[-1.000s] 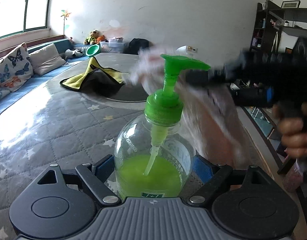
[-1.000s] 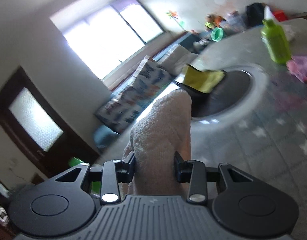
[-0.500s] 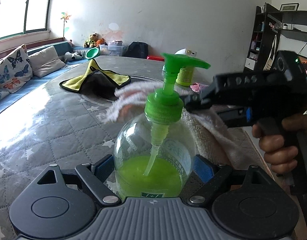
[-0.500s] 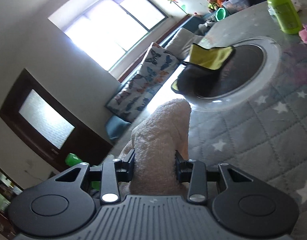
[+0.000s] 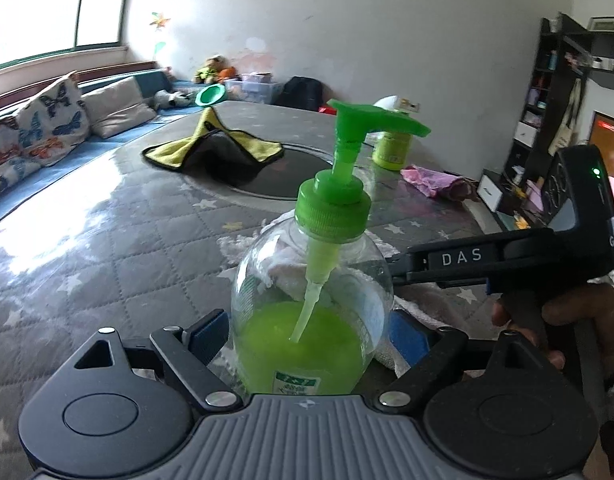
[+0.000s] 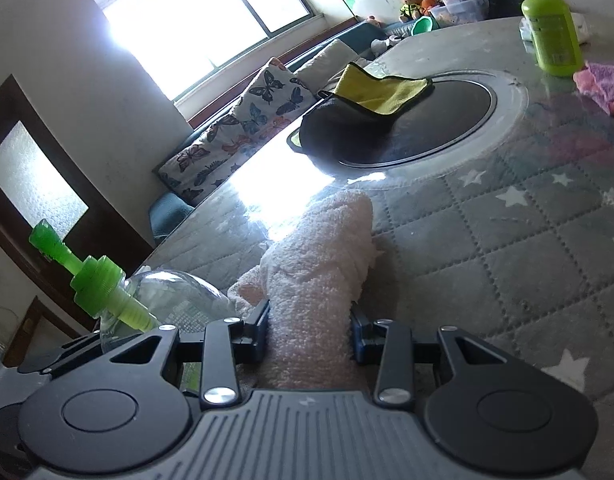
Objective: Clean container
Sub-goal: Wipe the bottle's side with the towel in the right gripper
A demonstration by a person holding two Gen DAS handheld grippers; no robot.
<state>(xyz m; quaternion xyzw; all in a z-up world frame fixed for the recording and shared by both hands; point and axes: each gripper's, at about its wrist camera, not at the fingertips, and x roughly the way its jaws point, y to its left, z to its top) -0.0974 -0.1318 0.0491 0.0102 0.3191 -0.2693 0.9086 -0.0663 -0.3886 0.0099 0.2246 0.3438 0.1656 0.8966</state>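
The clear pump bottle point(image 5: 311, 320) stands upright between the blue pads of the left gripper point(image 5: 311, 336), green liquid filling its lower part under a green pump head point(image 5: 363, 128) whose spout points right. The jaws are opening around it: both pads sit just beside the bottle's sides, and whether they press it cannot be told. Against the bottle's far right side lies a pale terry towel point(image 6: 319, 280), which the right gripper point(image 6: 311, 330) has its fingers clamped on, the roll of cloth sticking out ahead of the tips and resting on the table (in the right wrist view the bottle leans in at the lower left, just beside the left fingertip). In the left wrist view the right gripper reaches in from the right, with a hand point(image 5: 563, 320) on its handle. All this sits on a grey quilted star-print table cover point(image 5: 127, 260). Well ahead of the fingers lie a yellow-and-black cloth point(image 5: 223, 152) on a dark round inset point(image 6: 439, 120), a lime-green bottle point(image 6: 553, 36) and a pink cloth point(image 5: 431, 180).
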